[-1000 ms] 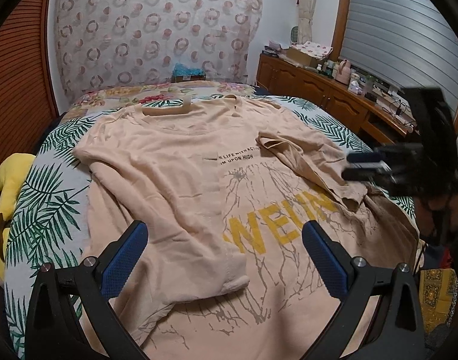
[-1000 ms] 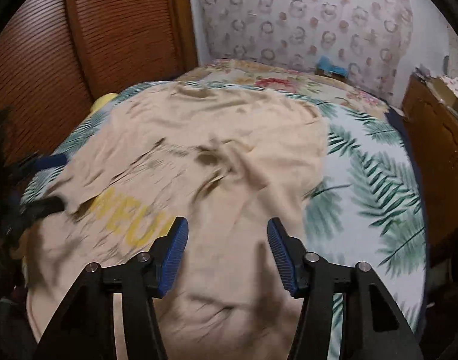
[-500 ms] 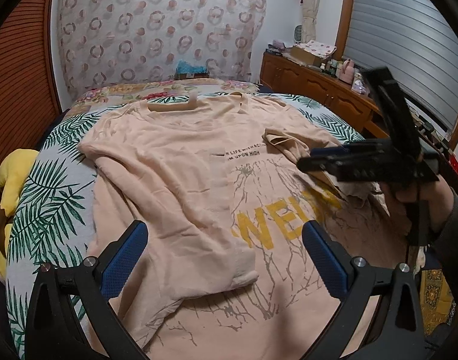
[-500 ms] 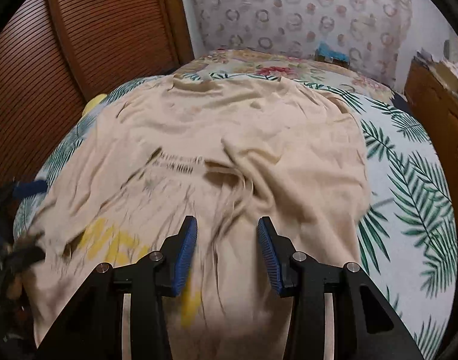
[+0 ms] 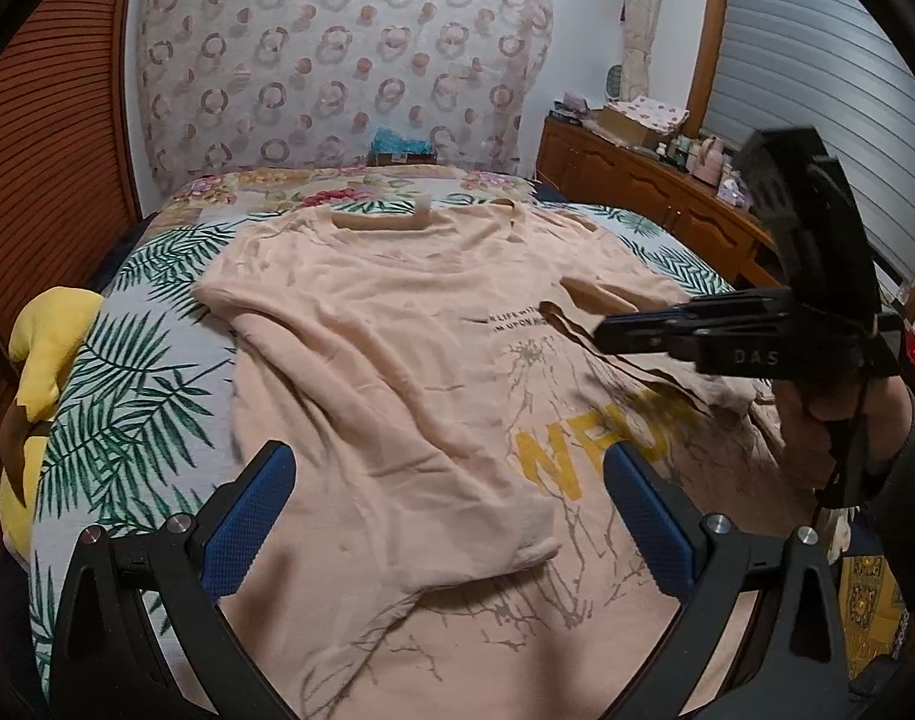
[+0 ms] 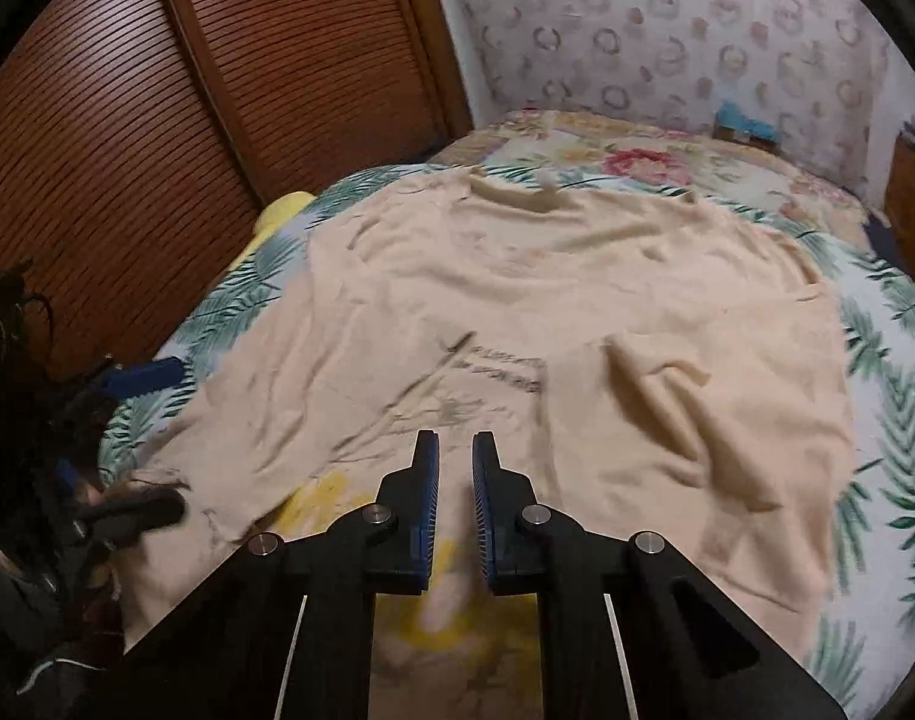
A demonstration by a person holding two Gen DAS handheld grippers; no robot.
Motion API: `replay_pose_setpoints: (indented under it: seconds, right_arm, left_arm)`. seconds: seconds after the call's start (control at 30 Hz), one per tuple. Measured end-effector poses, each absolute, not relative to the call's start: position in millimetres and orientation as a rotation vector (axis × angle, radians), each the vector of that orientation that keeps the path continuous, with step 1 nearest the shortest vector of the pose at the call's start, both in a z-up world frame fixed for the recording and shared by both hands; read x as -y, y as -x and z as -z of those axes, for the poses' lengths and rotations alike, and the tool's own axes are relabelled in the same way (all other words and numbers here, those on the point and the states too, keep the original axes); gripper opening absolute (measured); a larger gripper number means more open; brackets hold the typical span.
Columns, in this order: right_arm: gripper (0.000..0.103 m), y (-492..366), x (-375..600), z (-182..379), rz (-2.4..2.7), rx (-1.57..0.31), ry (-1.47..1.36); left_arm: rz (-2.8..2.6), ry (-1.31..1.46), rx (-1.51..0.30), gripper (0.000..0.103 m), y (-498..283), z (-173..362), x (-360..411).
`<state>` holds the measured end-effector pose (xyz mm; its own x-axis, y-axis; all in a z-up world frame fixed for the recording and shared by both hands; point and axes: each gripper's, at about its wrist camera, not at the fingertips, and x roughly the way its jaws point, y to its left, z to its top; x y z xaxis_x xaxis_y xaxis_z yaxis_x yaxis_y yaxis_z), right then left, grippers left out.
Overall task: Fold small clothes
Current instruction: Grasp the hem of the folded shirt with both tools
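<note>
A peach T-shirt (image 5: 397,324) with yellow letters lies spread on the bed, both side parts folded in over its middle. It also shows in the right wrist view (image 6: 517,300). My left gripper (image 5: 451,516) is wide open and empty, low over the shirt's near hem. My right gripper (image 6: 455,468) hovers over the shirt's printed middle, its jaws nearly closed with a narrow gap and nothing between them. In the left wrist view the right gripper (image 5: 613,330) reaches in from the right above the folded sleeve (image 5: 607,300).
The bed (image 5: 127,396) has a leaf-print cover. A yellow plush toy (image 5: 43,336) lies at its left edge by the wooden slatted doors (image 6: 157,120). A wooden cabinet (image 5: 667,204) with small items runs along the right. A patterned curtain (image 5: 337,48) hangs behind.
My right gripper has moved left over the shirt's middle and its jaws have narrowed from wide open to nearly closed. My left gripper stays open and has shifted slightly.
</note>
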<state>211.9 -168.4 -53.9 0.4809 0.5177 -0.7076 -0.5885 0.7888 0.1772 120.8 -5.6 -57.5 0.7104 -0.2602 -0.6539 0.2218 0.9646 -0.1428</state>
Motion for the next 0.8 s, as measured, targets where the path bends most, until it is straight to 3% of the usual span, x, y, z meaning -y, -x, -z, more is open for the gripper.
replay_pose_setpoints:
  seconds: [0.23, 0.33, 0.37, 0.8]
  right_arm:
    - [0.014, -210.6, 208.1, 44.8, -0.517, -0.794, 0.136]
    - [0.046, -222.7, 229.2, 41.9, -0.455, -0.795, 0.132]
    - [0.049, -227.7, 237.1, 41.2, -0.442, -0.797, 0.124]
    - [0.049, -326.6, 250.0, 50.2, -0.369, -0.888, 0.109]
  left_arm:
    - [0.228, 0.037, -0.707, 0.103, -136.5, 45.7, -17.7]
    - [0.206, 0.047, -0.722, 0.103, -156.1, 42.6, -38.4]
    - [0.204, 0.05, -0.726, 0.103, -160.8, 42.7, -42.7]
    - [0.162, 0.066, -0.839, 0.077, -239.1, 65.2, -91.9]
